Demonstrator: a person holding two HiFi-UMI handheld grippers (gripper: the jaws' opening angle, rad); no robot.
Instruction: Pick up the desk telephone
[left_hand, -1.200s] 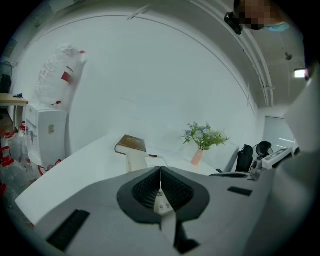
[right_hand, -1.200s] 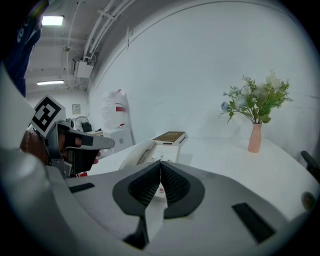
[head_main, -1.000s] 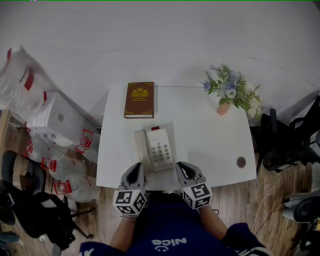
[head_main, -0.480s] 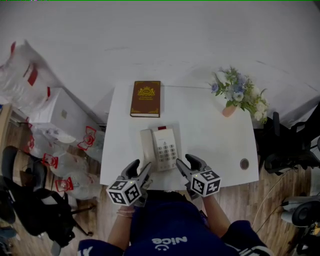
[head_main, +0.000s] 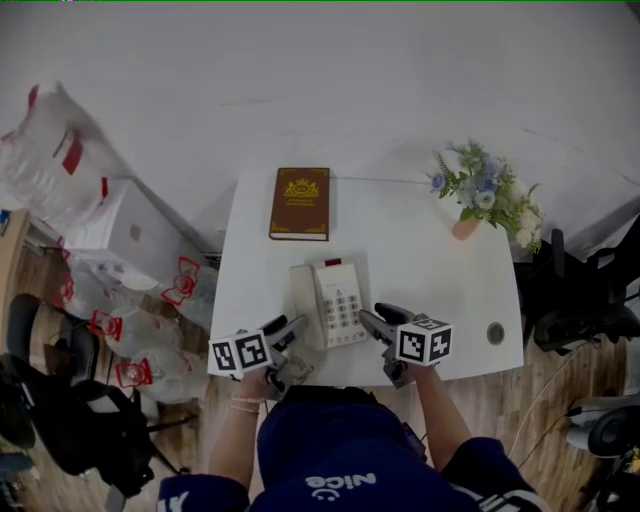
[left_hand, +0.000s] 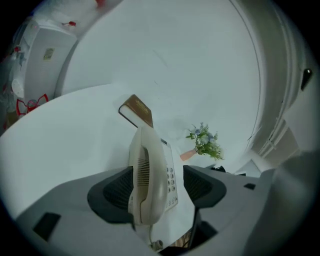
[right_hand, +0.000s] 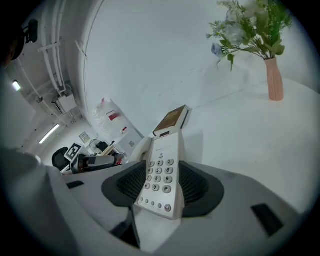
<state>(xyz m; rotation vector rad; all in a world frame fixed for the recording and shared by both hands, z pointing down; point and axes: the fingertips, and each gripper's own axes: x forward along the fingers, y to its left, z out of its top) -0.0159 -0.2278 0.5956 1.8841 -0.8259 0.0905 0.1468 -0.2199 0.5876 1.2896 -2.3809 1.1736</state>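
My left gripper and right gripper, jaws just opened wide and gripping nothing, each frame the telephone's near end, seemingly untouched, so an uneven squeeze could unseat its handset or skid it.

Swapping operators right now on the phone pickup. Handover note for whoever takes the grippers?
Left gripper: open, jaws have just been opening. The handset side of the telephone shows between them, not gripped.
Right gripper: open, jaws have also just been opening. The keypad side shows between them, not gripped.
Telephone: flat on the white table, near its front edge. Book behind it, flower vase at the far right, both apart from it.
Done: both grippers lined up at the phone's near end.
Left: close on it, lift.
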